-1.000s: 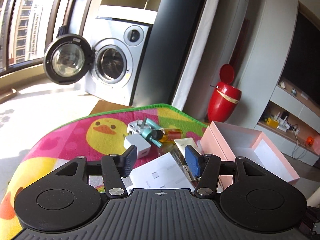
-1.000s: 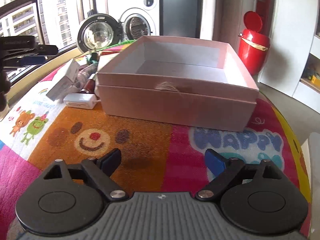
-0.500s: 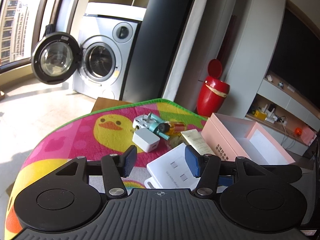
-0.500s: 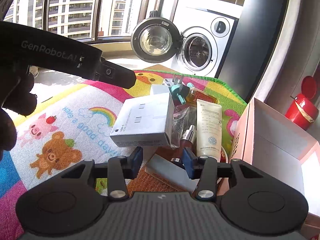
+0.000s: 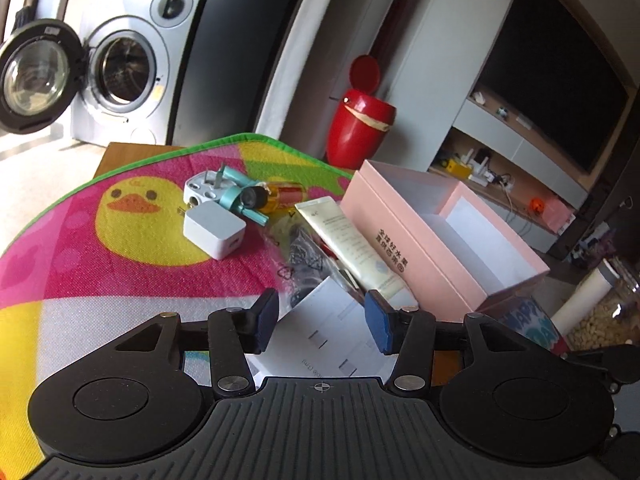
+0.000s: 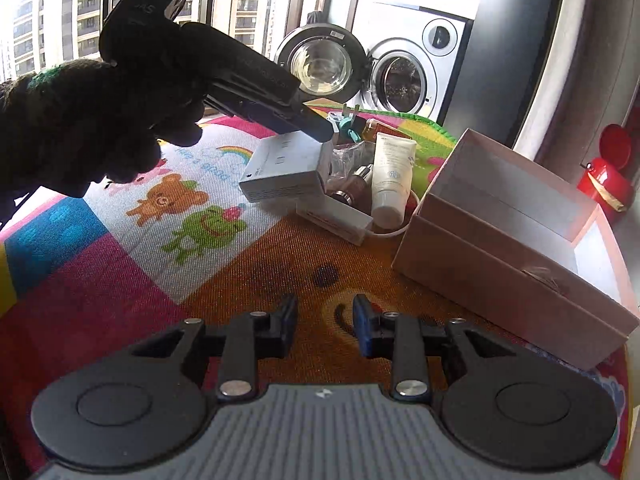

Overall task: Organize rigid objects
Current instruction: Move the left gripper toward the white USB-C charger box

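Note:
An open pink box point(image 5: 448, 236) point(image 6: 516, 240) stands on the cartoon play mat point(image 5: 80, 248) point(image 6: 120, 260). Beside it lies a pile: a white carton point(image 5: 332, 340) point(image 6: 288, 170), a cream tube point(image 5: 352, 240) point(image 6: 392, 172), a white charger cube point(image 5: 214, 230), a white plug adapter point(image 5: 200, 192), a teal piece point(image 5: 236, 196), an amber bottle point(image 5: 280, 194) and a clear bag point(image 5: 304, 256). My left gripper point(image 5: 322, 320) is open and empty, its fingers just above the white carton. My right gripper point(image 6: 325, 322) is open and empty over the mat, well short of the pile.
A red bin point(image 5: 360, 128) point(image 6: 604, 180) stands on the floor behind the mat. A washing machine with its door open point(image 5: 116, 72) point(image 6: 400, 76) is at the back. A flat white box point(image 6: 334, 216) and a small bottle point(image 6: 356, 184) lie beside the tube.
My left gripper has moved forward and lower over the white carton. My right gripper has swung from the box to the pile, pulled back, and its fingers have narrowed.

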The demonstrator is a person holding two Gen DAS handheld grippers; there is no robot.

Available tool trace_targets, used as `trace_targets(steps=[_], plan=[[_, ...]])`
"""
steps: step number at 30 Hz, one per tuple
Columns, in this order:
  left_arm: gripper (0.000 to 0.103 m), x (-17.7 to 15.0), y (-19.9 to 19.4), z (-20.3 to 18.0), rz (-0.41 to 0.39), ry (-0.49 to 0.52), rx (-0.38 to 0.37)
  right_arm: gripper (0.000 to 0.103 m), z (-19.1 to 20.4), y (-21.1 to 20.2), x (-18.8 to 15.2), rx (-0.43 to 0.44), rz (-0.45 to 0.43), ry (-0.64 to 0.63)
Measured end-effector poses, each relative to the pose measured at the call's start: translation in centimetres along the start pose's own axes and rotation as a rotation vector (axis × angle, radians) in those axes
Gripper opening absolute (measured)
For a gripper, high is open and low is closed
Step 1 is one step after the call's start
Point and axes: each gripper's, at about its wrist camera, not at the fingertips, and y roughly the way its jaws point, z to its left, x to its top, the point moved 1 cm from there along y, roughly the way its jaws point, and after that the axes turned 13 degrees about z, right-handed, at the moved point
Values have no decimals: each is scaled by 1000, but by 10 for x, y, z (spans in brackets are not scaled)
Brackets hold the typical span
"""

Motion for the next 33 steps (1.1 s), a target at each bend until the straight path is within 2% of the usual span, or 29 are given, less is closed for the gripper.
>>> trace_targets(steps=[2,6,9,13,15,17,19,20,22,24,26,27,29,33], plan=[[52,-23,-9,-19,18,82,41,38,-6,1,0,2,1,17],[53,-59,-19,-56,67,256,110,40,-12,9,1,8,21,61],[55,-69,-24,-76,71,334,189,46,-16,9,-2,14,17,96],[54,-67,-31,-88,59,303,203,59,-17,7,-13,-7,-4,125],[54,-67,-21,-98,110,337,216,62,-22,7,-19,0,-11,151],[56,-71,-13,-106,111,381,246,63,-26,6,-21,9,-10,172],[65,-73,-8,-114,124,411,256,64,-30,4,-23,16,-9,192],[69,-73,-6,-117,131,412,232,64,-32,4,-25,23,-10,202],[89,-74,-2,-121,143,413,185,64,-34,3,-26,36,-12,217],[93,-76,2,-125,144,422,183,64,-35,4,-24,32,-11,221],[90,-75,-1,-124,136,403,181,63,-31,3,-19,25,-22,212],[85,-74,-5,-121,128,378,180,63,-30,2,-14,22,-35,205],[80,-73,-16,-113,85,320,213,63,-28,0,-3,36,-57,205],[80,-75,-21,-99,52,260,309,63,-28,11,34,149,-34,303]])
